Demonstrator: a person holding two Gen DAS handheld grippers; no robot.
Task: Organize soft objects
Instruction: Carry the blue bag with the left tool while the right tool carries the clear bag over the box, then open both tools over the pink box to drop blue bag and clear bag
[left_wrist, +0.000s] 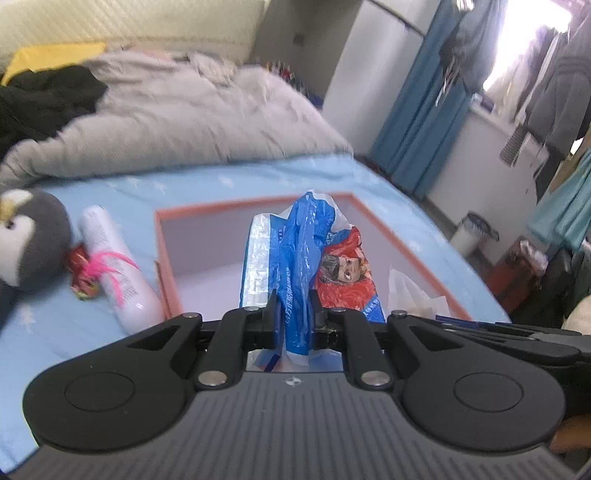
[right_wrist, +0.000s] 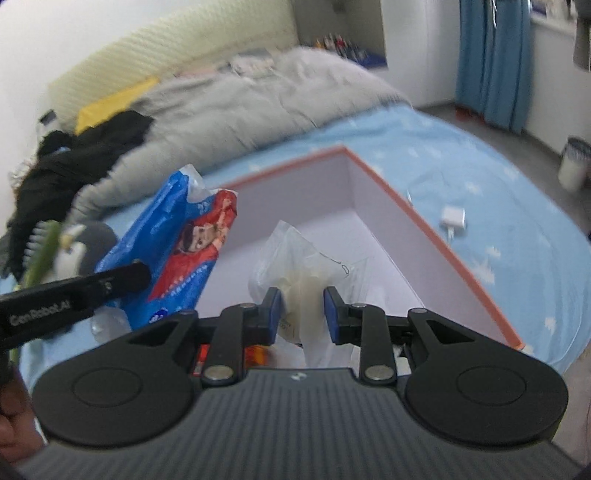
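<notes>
Both grippers fill the lower half of their views, each carrying a soft packet above the open box. Left gripper (left_wrist: 293, 314): fingers pressed together on a crumpled blue plastic bag (left_wrist: 299, 251) with a red cartoon print, which stands up at frame centre over the box (left_wrist: 166, 266). Right gripper (right_wrist: 302, 314): blue-padded fingers set around a clear plastic packet (right_wrist: 306, 266) with pale contents; whether the pads truly pinch it or only flank it cannot be told, since a gap shows on each side. In the right wrist view the blue bag appears at centre left, just beside the box's near corner, and the packet hangs over the white box floor.

Left of the box, in the left wrist view, lie a white bottle (left_wrist: 118, 266), a pink and red tasselled trinket (left_wrist: 88, 269) touching it, and a penguin plush toy (left_wrist: 26, 236) at the left edge, all on the blue star-print bedsheet (left_wrist: 258, 173). A white charger (right_wrist: 453, 218) rests on the sheet right of the box. Farther back, a grey duvet (left_wrist: 177, 110) and dark clothing (left_wrist: 40, 99) occupy the upper left.

Risks, as judged: slick film may slip from a light grip and fall outside the box; the two grippers work close together and could collide; the tall blue bag may catch the box rim and tip out.
</notes>
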